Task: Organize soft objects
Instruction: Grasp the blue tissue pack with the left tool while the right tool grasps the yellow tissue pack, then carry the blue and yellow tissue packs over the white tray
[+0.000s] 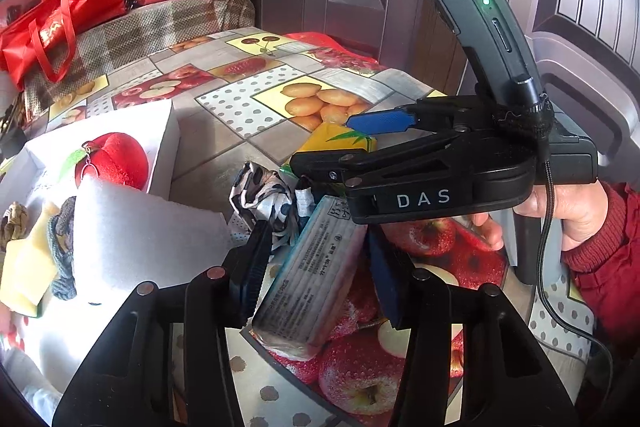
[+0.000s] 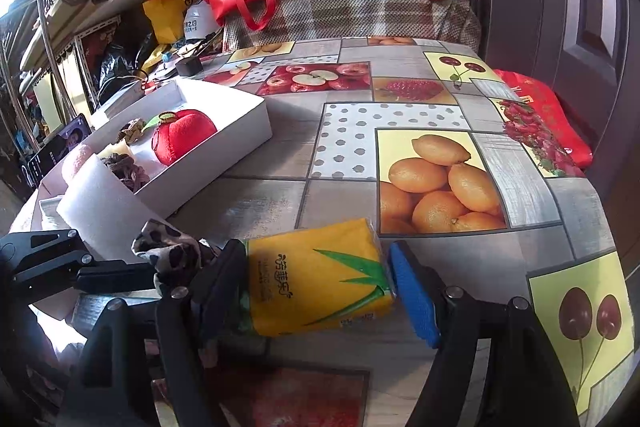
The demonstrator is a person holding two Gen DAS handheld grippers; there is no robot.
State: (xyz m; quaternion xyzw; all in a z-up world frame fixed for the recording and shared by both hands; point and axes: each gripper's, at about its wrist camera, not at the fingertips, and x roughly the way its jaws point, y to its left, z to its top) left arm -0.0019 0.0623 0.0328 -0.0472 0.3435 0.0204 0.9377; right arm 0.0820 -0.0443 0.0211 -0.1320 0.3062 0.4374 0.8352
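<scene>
Right now my left gripper (image 1: 316, 291) is clamped on a grey tissue pack (image 1: 310, 279) above the fruit-print tablecloth (image 2: 400, 115). My right gripper (image 2: 316, 291) holds a yellow tissue pack (image 2: 320, 287) just beside it. A spotted cloth (image 1: 264, 195) lies between them and the white box (image 2: 240, 119), where a red plush apple (image 2: 182, 135) sits.

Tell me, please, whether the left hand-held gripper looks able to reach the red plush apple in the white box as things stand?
Probably not directly: the left hand-held gripper straddles a grey tissue pack, and a white foam block stands before the red plush apple.
</scene>
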